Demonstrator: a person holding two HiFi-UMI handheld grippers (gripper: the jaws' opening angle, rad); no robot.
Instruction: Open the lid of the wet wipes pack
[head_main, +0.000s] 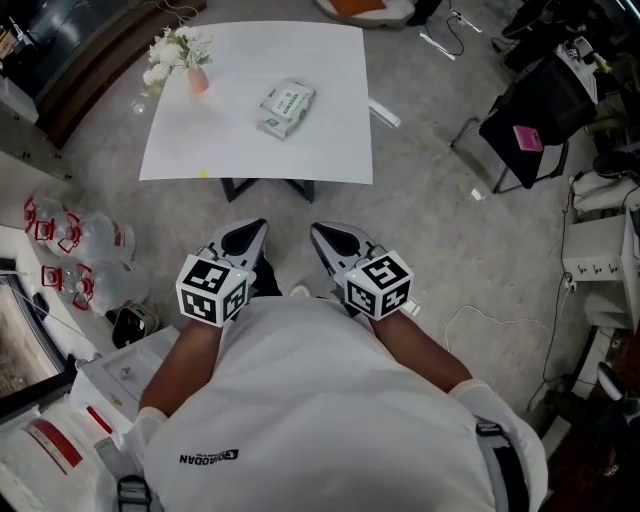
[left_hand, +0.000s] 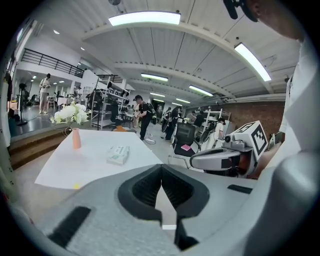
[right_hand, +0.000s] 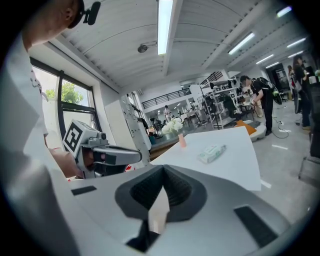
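Pack: wet wipes pack (head_main: 286, 108) is lying flat on the white table (head_main: 320, 60), a bit right of the table's middle, at 12 o'clock from my claws and well apart from both. Its lid is too small to read.
Pack, gripper views: it is showing at 10 o'clock from my jaws in the left gripper view (left_hand: 118, 154) and at 2 o'clock in the right gripper view (right_hand: 212, 153).
Left claw: I am holding the left gripper (head_main: 250, 232) low in front of my body, pointing toward 12 o'clock. Its jaws are pressing together with nothing between them (left_hand: 161, 169).
Right claw: I am holding the right gripper (head_main: 322, 235) just beside the left one, not touching it. Its jaws are also pressing together on nothing (right_hand: 162, 170).
Vase: a pink vase (head_main: 197, 80) with white flowers (head_main: 175, 48) is standing near the table's 10 o'clock corner. The pack is lying at 4 o'clock from it, near but apart.
Surroundings: a black chair (head_main: 540, 110) is standing on the floor at 3 o'clock from the table.
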